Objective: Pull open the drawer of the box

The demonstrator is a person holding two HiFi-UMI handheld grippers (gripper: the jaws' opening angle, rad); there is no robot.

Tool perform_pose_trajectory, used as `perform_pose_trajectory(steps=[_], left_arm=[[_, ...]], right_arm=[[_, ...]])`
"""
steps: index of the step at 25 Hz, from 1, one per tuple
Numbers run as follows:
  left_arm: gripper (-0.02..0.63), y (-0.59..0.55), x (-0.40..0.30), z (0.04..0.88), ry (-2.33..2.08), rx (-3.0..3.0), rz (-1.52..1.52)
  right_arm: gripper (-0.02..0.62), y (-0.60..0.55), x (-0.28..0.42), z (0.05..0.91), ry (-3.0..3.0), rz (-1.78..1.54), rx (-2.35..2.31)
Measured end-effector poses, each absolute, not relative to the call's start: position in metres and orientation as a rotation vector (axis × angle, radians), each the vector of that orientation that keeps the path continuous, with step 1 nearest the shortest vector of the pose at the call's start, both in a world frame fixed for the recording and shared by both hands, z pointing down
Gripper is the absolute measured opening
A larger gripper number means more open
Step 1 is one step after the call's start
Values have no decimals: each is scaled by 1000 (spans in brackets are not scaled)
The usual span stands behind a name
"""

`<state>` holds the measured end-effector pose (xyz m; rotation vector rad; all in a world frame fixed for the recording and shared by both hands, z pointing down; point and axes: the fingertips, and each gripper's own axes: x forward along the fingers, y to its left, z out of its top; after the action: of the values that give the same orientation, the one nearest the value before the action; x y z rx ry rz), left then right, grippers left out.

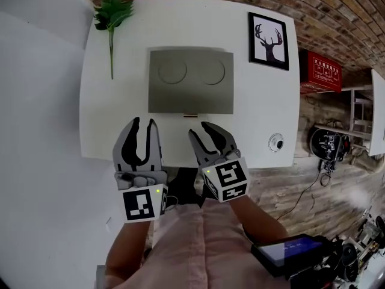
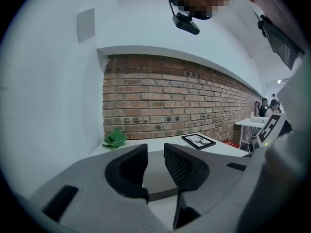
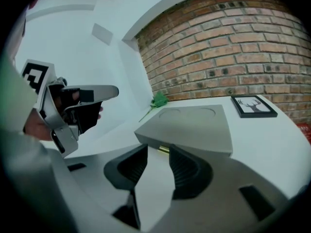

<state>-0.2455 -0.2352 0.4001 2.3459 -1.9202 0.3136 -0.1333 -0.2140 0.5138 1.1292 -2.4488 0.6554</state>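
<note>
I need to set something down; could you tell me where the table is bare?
Bare: the left strip of the table between leafy sprig and grey box, and the right side between box, deer picture and small round object. Crowded: the front edge, where left gripper and right gripper hover.

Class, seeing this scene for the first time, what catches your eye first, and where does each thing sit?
A grey box with two round recesses in its top sits in the middle of the white table, a brass pull at its near edge. Just before it, the left gripper and right gripper hover, jaws apart and empty. A framed deer picture lies at the table's far right, a green sprig at its far left.
</note>
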Motion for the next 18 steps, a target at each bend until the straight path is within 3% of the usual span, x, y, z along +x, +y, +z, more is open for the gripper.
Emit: perform_pose_trajectory(steps=[18], left_arm=[[110,-244,-248,416,-1911,2317,347]], right_arm=[[130,-232,-131,552,-2347,1295,1069]])
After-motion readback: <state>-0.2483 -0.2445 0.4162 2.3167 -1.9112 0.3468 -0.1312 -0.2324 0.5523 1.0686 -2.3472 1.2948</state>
